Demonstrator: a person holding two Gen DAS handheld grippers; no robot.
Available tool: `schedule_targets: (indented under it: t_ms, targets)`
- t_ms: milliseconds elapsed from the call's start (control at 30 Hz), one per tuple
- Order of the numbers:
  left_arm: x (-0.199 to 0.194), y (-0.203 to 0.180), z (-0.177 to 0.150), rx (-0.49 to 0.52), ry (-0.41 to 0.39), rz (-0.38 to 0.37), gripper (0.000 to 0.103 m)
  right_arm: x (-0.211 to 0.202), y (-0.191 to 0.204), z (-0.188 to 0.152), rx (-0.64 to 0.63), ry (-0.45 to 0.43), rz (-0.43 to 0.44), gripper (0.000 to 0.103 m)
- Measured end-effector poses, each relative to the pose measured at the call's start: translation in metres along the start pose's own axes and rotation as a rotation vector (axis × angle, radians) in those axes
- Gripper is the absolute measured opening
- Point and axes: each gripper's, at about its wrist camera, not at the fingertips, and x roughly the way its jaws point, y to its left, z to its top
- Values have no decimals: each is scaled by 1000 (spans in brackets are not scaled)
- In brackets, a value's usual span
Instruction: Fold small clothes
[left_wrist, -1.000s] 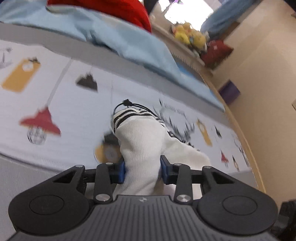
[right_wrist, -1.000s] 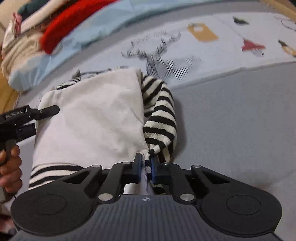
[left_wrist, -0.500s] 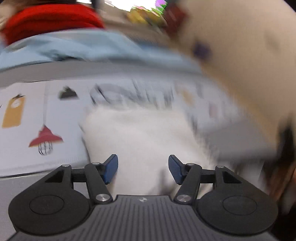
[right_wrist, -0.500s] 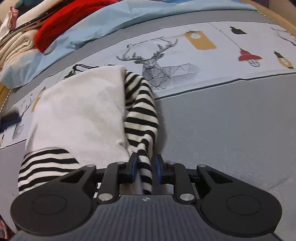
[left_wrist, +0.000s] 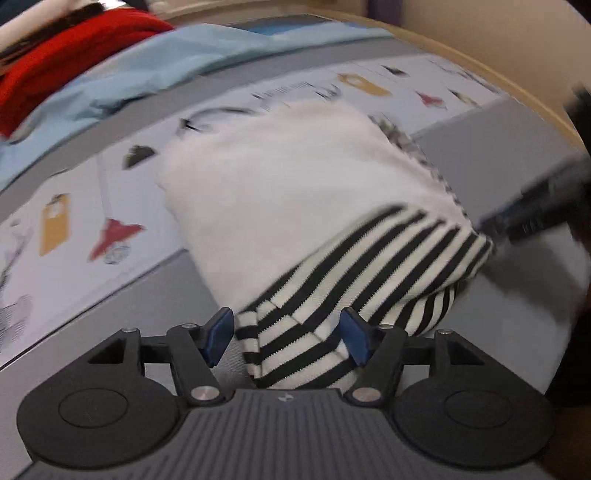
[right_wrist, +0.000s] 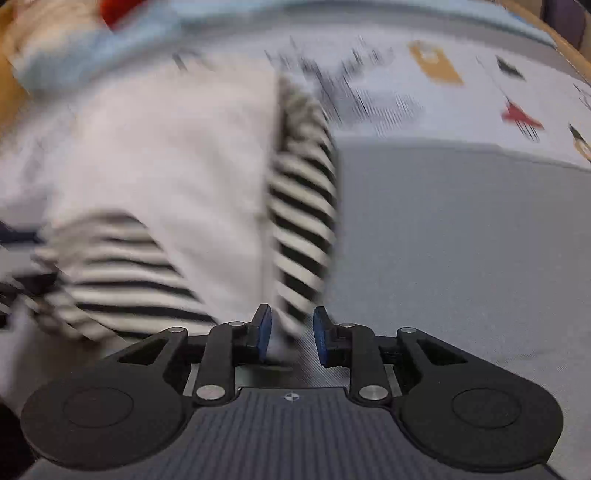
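Both jaws just opening, apart over striped garment (left_wrist: 295, 192), printed bedsheet (left_wrist: 74, 206), blue blanket (left_wrist: 155, 62) behind

Printed bedsheet (left_wrist: 74, 206) with lamp and tag motifs, bordered by a grey band (right_wrist: 461, 240). Behind the sheet: light blue blanket (left_wrist: 155, 66); on the blanket's far side, red cloth (left_wrist: 62, 48).
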Motion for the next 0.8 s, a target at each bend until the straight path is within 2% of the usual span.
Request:
schedule_targets:
  t_ms: [33, 100, 133, 167, 233, 267, 400, 467, 533, 567, 667, 733, 800]
  targets:
    - [-14, 0, 3, -36, -32, 38, 70, -3, 0, -1, 2, -11, -8, 26]
    - [-45, -1, 1, -119, -96, 60, 73, -28, -2, 0, 19, -98, 7, 26]
    - [-61, -3, -3, -150, -126, 53, 77, -43, -2, -1, 25, -153, 24, 26]
    - [-75, -8, -7, -163, -152, 52, 86, -61, -3, -3, 29, -213, 43, 27]
    - [-103, -24, -18, -169, -219, 87, 95, -93, -3, -11, 45, -311, 45, 37]
    - [-116, -33, -26, -174, -251, 104, 96, -109, -3, -18, 52, -357, 44, 48]
    - [-157, -63, -47, -250, -329, 101, 102, -160, 3, -59, 26, -510, 54, 61]
    - [-175, -72, -62, -334, -384, 67, 102, -177, 8, -85, 10, -566, 39, 70]
    - [-181, -77, -76, -393, -382, 64, 102, -192, 15, -103, 35, -586, 12, 73]
    - [-182, -81, -80, -401, -369, 92, 102, -200, 18, -112, 43, -606, 28, 76]
    - [-189, -97, -88, -346, -373, 184, 102, -215, 26, -137, 67, -640, 48, 80]
    - [-187, -100, -92, -339, -356, 203, 102, -216, 33, -145, 64, -640, 24, 80]
    - [-183, -100, -95, -378, -328, 202, 102, -214, 40, -148, 55, -629, 12, 80]
